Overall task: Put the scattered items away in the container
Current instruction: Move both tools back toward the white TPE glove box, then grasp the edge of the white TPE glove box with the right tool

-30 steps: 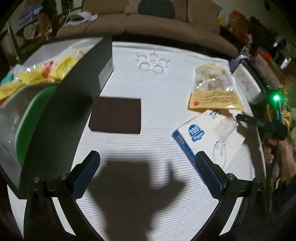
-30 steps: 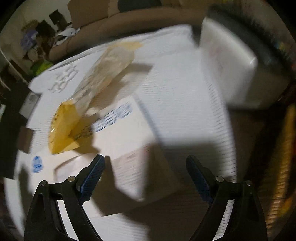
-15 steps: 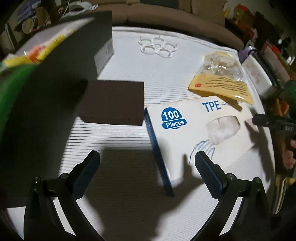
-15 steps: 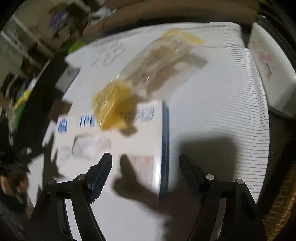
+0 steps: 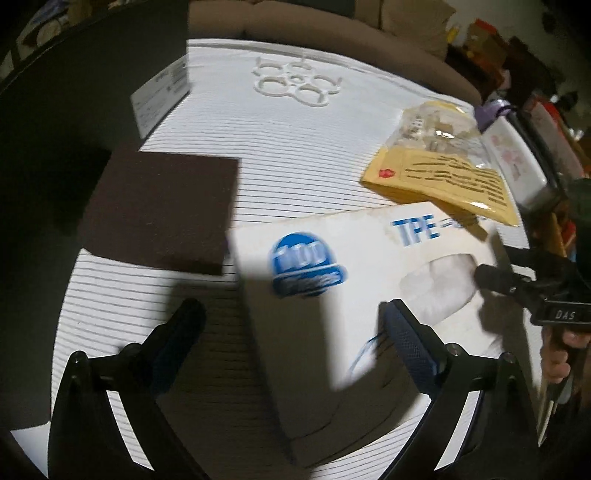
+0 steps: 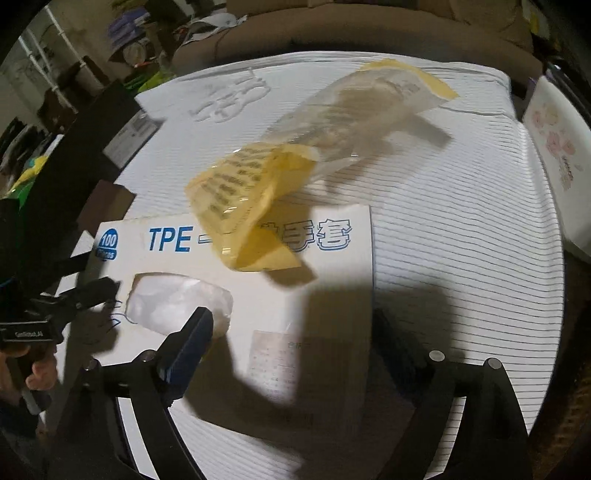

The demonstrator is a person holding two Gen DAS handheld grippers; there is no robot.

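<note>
A white TPE glove box (image 5: 354, 295) (image 6: 258, 295) lies flat on the white striped table. My left gripper (image 5: 291, 332) is open, its fingers straddling the box's left end just above it. My right gripper (image 6: 295, 343) is open over the box's right end. A yellow-and-clear packet (image 5: 439, 166) (image 6: 295, 162) lies partly on the box's far edge. A dark brown pad (image 5: 162, 206) lies left of the box. A white plastic ring holder (image 5: 295, 81) lies at the far side. The black container (image 5: 62, 118) stands at the left.
A white box with pink print (image 6: 557, 155) sits at the table's right edge. A brown sofa (image 5: 314, 26) runs behind the table. The right gripper's finger (image 5: 495, 277) shows in the left wrist view.
Both grippers have closed in on the glove box from either end and lowered towards it. The container has slid out to the left edge of the left wrist view.
</note>
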